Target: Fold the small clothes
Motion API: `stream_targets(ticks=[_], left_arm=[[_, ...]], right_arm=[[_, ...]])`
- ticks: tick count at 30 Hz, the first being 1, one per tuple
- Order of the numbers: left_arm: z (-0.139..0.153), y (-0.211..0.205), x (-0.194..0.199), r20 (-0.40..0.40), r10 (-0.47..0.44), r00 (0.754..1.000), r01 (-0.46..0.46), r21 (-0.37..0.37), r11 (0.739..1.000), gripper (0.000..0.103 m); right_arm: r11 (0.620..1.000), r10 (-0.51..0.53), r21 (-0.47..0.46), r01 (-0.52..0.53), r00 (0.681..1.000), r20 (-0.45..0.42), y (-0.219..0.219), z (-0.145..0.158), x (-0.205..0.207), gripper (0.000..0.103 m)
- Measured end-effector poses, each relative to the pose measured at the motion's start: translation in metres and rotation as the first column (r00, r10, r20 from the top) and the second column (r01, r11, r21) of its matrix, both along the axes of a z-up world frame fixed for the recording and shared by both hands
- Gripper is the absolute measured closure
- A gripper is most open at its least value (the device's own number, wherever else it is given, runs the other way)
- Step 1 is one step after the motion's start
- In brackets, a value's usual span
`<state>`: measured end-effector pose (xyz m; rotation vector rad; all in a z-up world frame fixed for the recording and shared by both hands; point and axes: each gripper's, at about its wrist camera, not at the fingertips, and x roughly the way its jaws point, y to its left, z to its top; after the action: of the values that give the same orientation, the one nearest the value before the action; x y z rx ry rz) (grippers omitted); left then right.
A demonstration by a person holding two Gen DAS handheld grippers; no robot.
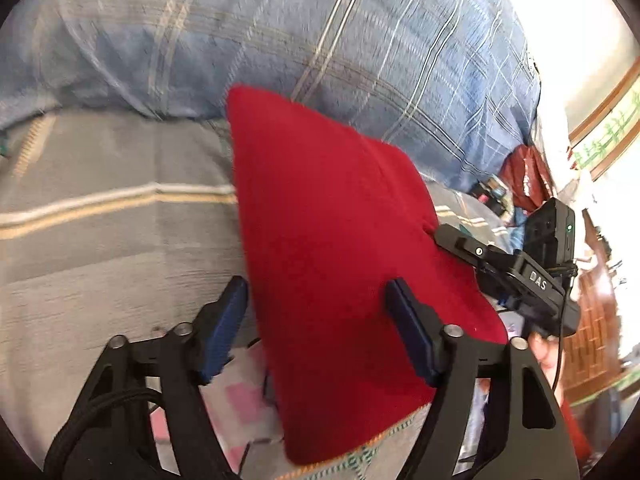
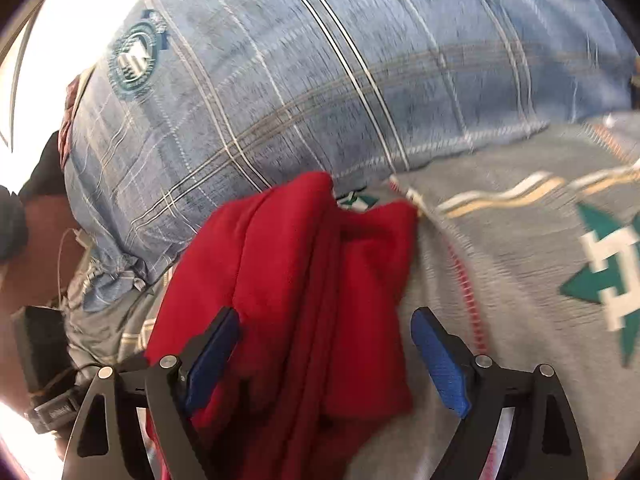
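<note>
The red fleece garment already lies folded on the grey patterned bedspread, between the spread-apart jaws of both the left hand-held gripper and right hand-held gripper; neither grips it, so perhaps only tidying remains.

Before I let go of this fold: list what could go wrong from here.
1. Both the left gripper and the right gripper look open around the red garment, so its layers may spring apart.
2. It lies close against the blue plaid pillow; a sideways nudge could bunch it there.
</note>
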<state>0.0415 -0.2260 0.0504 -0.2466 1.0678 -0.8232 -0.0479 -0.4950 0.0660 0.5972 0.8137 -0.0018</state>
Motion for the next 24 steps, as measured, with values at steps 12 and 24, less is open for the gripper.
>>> stream_targets(ticks=[12, 24], left_arm=[[0.018, -0.007, -0.012, 0.005, -0.055, 0.998, 0.055, -0.054, 0.997, 0.039], [-0.002, 0.067, -0.123, -0.008, -0.02, 1.0, 0.021, 0.136, 0.99, 0.039]], right_arm=[[0.966, 0.115, -0.235, -0.105, 0.993, 0.026, 0.052, 0.024, 0.009, 0.066], [0.958, 0.237, -0.168, -0.231, 0.971, 0.013, 0.12, 0.024, -0.077, 0.059]])
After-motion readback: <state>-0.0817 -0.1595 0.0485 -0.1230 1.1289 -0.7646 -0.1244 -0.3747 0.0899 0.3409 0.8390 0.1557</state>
